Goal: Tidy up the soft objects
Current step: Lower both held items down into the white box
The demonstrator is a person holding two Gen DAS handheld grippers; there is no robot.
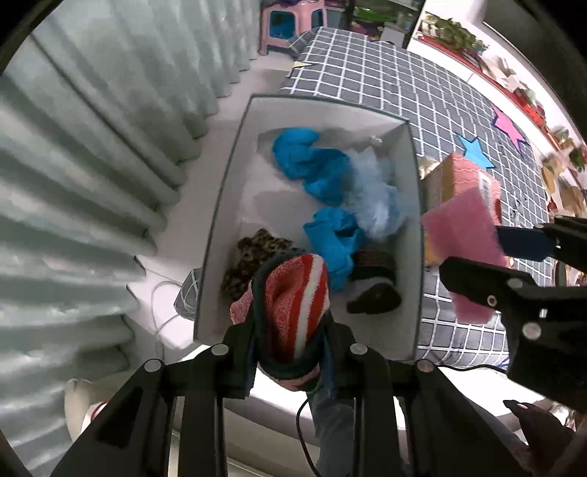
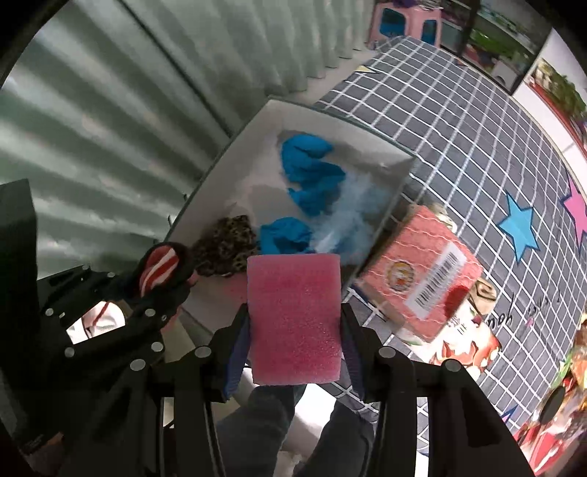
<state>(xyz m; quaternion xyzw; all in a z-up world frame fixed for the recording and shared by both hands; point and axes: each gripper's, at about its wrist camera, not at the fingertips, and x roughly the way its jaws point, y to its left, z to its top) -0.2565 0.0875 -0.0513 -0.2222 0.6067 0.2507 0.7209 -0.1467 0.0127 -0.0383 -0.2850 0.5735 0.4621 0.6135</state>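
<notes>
Sock [image 1: 297,312], red and white stripes with a dark cuff, pinched tight in left gripper [image 1: 290,352], hanging just over near end of box [image 1: 412,235]. Looks bunched up and floppy, toe end drooping toward box.

Sponge [image 2: 293,319], pink and foamy, squeezed between pads of right gripper [image 2: 293,348]. Held flat and upright, over near right edge of box, not quite inside. Jaws closed only as far as sponge lets them.

Could go wrong: sock could catch on box wall and flop outside if let go too near edge. Sponge is light and springy, so could bounce off rim and land on bed [image 1: 458,110]. Two grippers very close together, so could bump. White cable [image 1: 161,304] by box corner could snag too.

Inside box, near end: spotty brown cloth [image 1: 253,260] and a dark lump [image 1: 374,299], too blurry to name. Farther in: bright blue cloth [image 1: 312,161], crumpled, with pale blue fluff [image 1: 370,190] beside it. Plenty of bare white floor left on far left side of box.

Just beside box on bed: pink pack [image 2: 422,279] with a barcode. Farther off: blue star [image 2: 519,227] on checked sheet, grey curtain [image 1: 91,146] to left, pink stool [image 1: 291,22] at far end.
</notes>
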